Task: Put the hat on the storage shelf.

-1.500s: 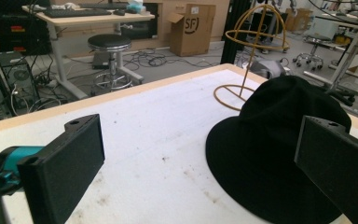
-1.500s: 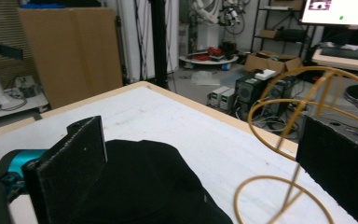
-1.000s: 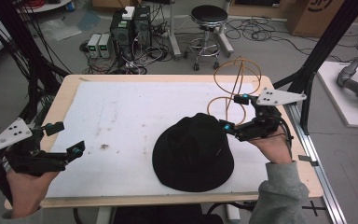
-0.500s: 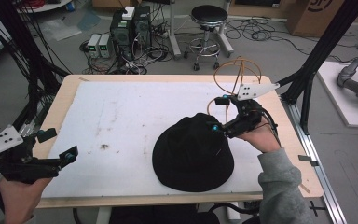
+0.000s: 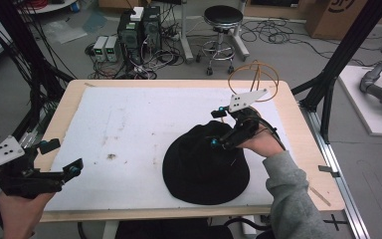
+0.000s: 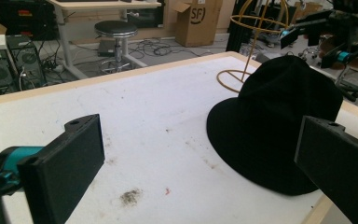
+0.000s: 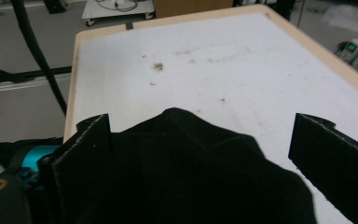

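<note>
A black brimmed hat (image 5: 204, 167) lies crown up on the white mat (image 5: 129, 119), right of the middle. My right gripper (image 5: 216, 128) hangs over the far right of its crown. In the right gripper view the crown (image 7: 191, 172) rises between the jaws, close by the left one and well apart from the right one. Those jaws have just been closing a little and still stand open. My left gripper (image 5: 62, 157) is held at the table's front left corner, open, nothing between its jaws. In the left gripper view it (image 6: 200, 140) faces the hat (image 6: 279, 126).
A gold wire hat stand (image 5: 256, 79) rises at the table's far right corner, just behind the right hand. The wooden table edge (image 5: 308, 149) frames the mat. Black frame posts, cables, a stool (image 5: 224, 20) and computer boxes surround the table.
The right hand has moved left and down from beside the hat stand, bringing its gripper over the hat's crown. The left hand has barely shifted.
</note>
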Motion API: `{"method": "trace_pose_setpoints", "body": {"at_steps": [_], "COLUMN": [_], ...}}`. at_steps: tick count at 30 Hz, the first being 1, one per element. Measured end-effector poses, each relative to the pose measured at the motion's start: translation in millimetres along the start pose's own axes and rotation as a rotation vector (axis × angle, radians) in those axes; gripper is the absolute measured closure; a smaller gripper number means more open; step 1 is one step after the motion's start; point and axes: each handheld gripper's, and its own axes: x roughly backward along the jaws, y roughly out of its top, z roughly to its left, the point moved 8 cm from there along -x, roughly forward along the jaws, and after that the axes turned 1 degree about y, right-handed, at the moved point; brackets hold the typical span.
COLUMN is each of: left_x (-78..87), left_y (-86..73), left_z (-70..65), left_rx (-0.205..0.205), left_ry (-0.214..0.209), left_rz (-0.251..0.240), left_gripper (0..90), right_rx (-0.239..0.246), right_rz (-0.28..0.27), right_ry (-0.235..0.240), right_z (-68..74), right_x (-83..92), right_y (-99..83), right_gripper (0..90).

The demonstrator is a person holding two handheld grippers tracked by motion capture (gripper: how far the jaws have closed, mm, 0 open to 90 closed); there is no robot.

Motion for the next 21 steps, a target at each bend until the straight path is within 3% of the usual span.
{"method": "trace_pose_setpoints", "body": {"at_steps": [4,10,11,12,13,14,15,17,21], "left_x": [-0.9,-4.2,-4.8,-5.3,-5.6,-5.7,-5.8,-5.8,-6.9], "left_y": [2.7,4.6,4.6,4.8,5.1,5.2,5.2,4.8,2.4], "left_z": [-0.4,-1.8,-2.4,-3.0,-3.4,-3.7,-3.9,-3.7,-3.0], "left_rx": [0.0,-0.004,-0.006,-0.007,-0.007,-0.009,-0.009,-0.007,0.001], "left_ry": [-0.007,-0.017,-0.021,-0.021,-0.021,-0.022,-0.022,-0.02,-0.017], "left_rz": [-0.004,-0.003,0.001,0.002,0.002,0.003,0.004,0.005,0.021], "left_gripper": [1.8,1.8,1.8,1.8,1.8,1.8,1.8,1.8,1.8], "right_rx": [-0.006,-0.023,-0.02,-0.02,-0.012,-0.012,-0.007,0.004,0.036], "right_rz": [0.038,0.052,0.038,0.038,0.024,0.024,0.023,0.025,0.013], "right_ry": [0.024,0.045,0.053,0.053,0.056,0.056,0.062,0.062,0.078], "right_z": [0.0,0.5,1.5,1.5,1.6,1.6,1.7,1.6,0.9], "right_x": [-7.0,-8.7,-8.0,-8.0,-6.9,-6.9,-7.0,-6.9,-7.3], "right_y": [-7.2,-12.3,-14.6,-14.6,-18.4,-18.4,-22.8,-24.9,-27.9], "right_gripper": [19.0,33.2,42.3,42.3,51.9,51.9,61.9,66.1,84.7]}}
